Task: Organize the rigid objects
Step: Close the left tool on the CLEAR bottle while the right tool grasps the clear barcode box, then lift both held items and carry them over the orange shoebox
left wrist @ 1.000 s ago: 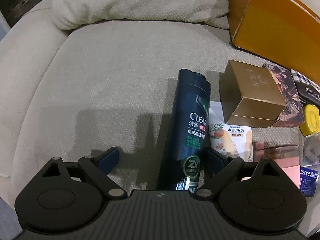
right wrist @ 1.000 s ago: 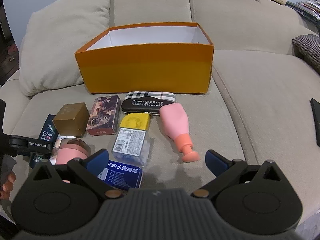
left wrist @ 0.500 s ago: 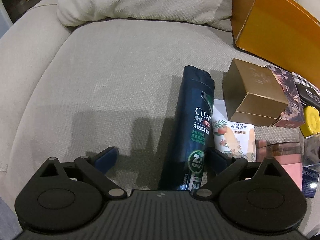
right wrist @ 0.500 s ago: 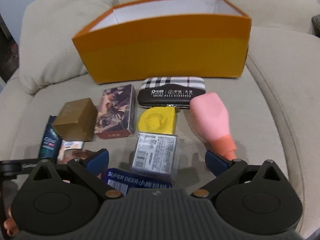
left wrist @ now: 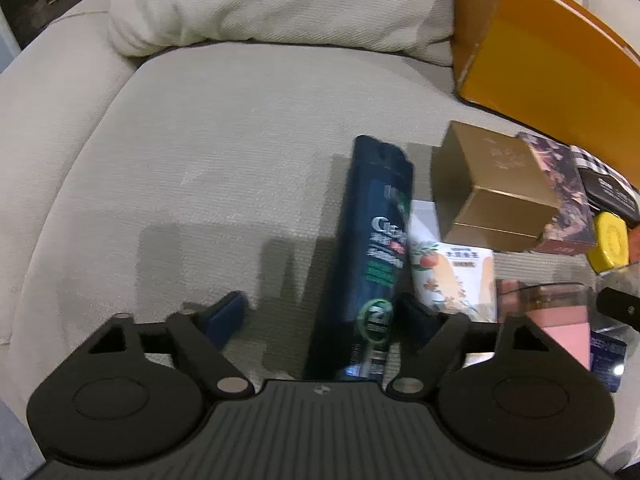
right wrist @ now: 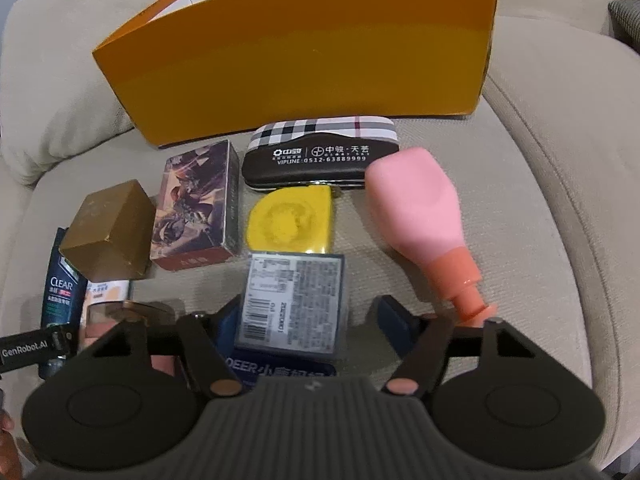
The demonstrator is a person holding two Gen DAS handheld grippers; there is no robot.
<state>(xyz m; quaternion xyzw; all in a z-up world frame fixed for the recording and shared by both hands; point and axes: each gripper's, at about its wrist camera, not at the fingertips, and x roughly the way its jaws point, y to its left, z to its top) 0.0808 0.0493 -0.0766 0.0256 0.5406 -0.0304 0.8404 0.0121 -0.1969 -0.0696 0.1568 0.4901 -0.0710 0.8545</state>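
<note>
A dark blue CLEAR shampoo bottle (left wrist: pixel 376 256) lies on the sofa seat between the fingers of my open left gripper (left wrist: pixel 320 316), close to the right finger. My open right gripper (right wrist: pixel 312 320) straddles a clear box with a barcode label (right wrist: pixel 294 300). Around it lie a gold box (right wrist: pixel 108 232), a picture-printed box (right wrist: pixel 196 208), a yellow lidded container (right wrist: pixel 292 220), a plaid glasses case (right wrist: pixel 320 152), a pink bottle (right wrist: pixel 420 208) and a blue DEER box (right wrist: pixel 280 368). The open orange box (right wrist: pixel 296 60) stands behind them.
A white packet (left wrist: pixel 448 272) and a pink box (left wrist: pixel 560 320) lie right of the shampoo bottle. A beige pillow (left wrist: pixel 280 4) leans at the sofa back, left of the orange box. The sofa seat (left wrist: pixel 180 160) stretches left of the shampoo bottle.
My right gripper has moved forward and down over the clear barcode box, which now sits between its fingers. My left gripper has moved slightly, keeping the shampoo bottle between its fingers.
</note>
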